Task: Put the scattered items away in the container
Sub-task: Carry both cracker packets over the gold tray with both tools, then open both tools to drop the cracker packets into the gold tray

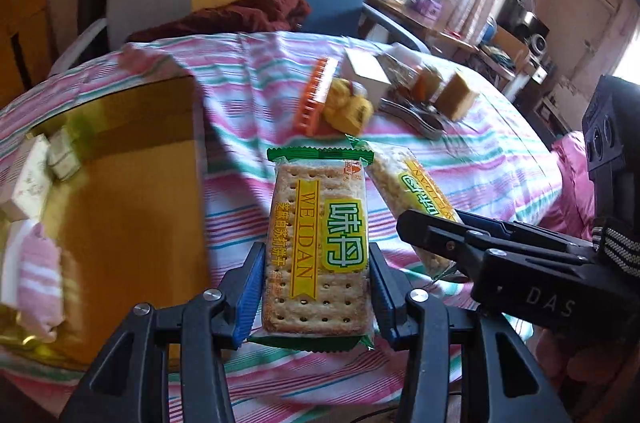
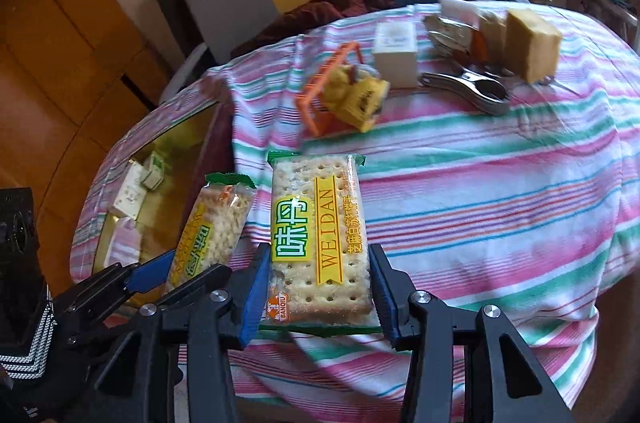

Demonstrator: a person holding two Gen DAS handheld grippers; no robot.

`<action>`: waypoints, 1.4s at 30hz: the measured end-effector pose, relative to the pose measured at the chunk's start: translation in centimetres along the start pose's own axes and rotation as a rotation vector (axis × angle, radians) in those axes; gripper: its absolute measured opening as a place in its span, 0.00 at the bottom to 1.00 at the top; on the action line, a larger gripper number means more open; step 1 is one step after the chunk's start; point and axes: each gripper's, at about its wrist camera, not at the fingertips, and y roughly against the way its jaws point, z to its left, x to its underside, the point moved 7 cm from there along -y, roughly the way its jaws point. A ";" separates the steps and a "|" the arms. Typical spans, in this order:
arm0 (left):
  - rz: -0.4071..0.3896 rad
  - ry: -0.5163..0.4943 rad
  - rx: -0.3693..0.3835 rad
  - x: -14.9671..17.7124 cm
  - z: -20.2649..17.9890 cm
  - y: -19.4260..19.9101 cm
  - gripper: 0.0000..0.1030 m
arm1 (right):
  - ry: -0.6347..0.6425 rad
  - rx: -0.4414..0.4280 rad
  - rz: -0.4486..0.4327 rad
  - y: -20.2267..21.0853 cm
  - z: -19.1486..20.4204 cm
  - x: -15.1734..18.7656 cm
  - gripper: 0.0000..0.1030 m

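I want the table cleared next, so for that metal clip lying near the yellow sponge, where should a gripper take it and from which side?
Take the metal clip across its narrow handle end, coming from above. It lies flat on the striped cloth, so its sides are low. The yellow sponge crowds its far side, while the near side looks open.

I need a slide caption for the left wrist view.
Left claw grips a green-edged cracker packet beside the gold container.
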 end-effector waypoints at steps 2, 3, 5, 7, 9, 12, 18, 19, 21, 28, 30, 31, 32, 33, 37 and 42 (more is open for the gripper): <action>-0.010 0.029 -0.010 0.0 1.5 0.9 0.47 | 0.023 -0.027 0.008 -0.2 2.0 -0.2 0.46; -0.013 0.044 -0.017 0.1 2.4 1.4 0.47 | 0.037 -0.039 0.014 -0.4 3.0 -0.3 0.46; -0.027 0.069 -0.040 0.3 4.3 2.5 0.47 | 0.068 -0.061 0.023 -0.8 5.0 -0.3 0.46; -0.035 0.090 -0.060 0.4 5.9 3.4 0.47 | 0.098 -0.084 0.035 -1.4 7.3 -0.4 0.46; -0.039 0.117 -0.083 0.7 8.0 4.1 0.47 | 0.128 -0.105 0.048 -2.1 9.5 -0.4 0.46; -0.040 0.154 -0.122 1.2 10.9 4.9 0.47 | 0.174 -0.130 0.075 -3.5 12.7 -0.2 0.46; -0.030 0.217 -0.171 2.0 16.0 5.6 0.47 | 0.214 -0.166 0.125 -6.2 17.5 0.3 0.46; -0.026 0.223 -0.178 2.1 16.8 5.7 0.47 | 0.216 -0.173 0.135 -6.7 18.0 0.3 0.46; -0.015 0.238 -0.190 2.3 18.2 5.8 0.47 | 0.215 -0.184 0.154 -7.6 19.0 0.4 0.46; -0.006 0.288 -0.234 2.6 23.0 6.6 0.47 | 0.210 -0.177 0.203 -9.9 20.6 1.7 0.46; 0.010 0.294 -0.230 2.5 24.0 6.4 0.47 | 0.211 -0.174 0.219 -10.4 20.8 2.2 0.46; 0.021 0.295 -0.224 2.5 24.4 6.2 0.47 | 0.212 -0.174 0.225 -10.5 20.9 2.3 0.46; 0.031 0.301 -0.217 2.5 24.8 6.0 0.47 | 0.214 -0.175 0.228 -10.6 21.1 2.4 0.46; 0.046 0.305 -0.209 2.6 25.2 5.6 0.47 | 0.217 -0.175 0.229 -10.7 21.2 2.5 0.46; 0.104 0.354 -0.208 3.0 26.8 4.6 0.52 | 0.235 -0.176 0.227 -10.6 21.9 2.7 0.46; 0.085 0.376 -0.226 3.4 27.3 5.1 0.58 | 0.237 -0.178 0.231 -10.7 22.2 2.9 0.46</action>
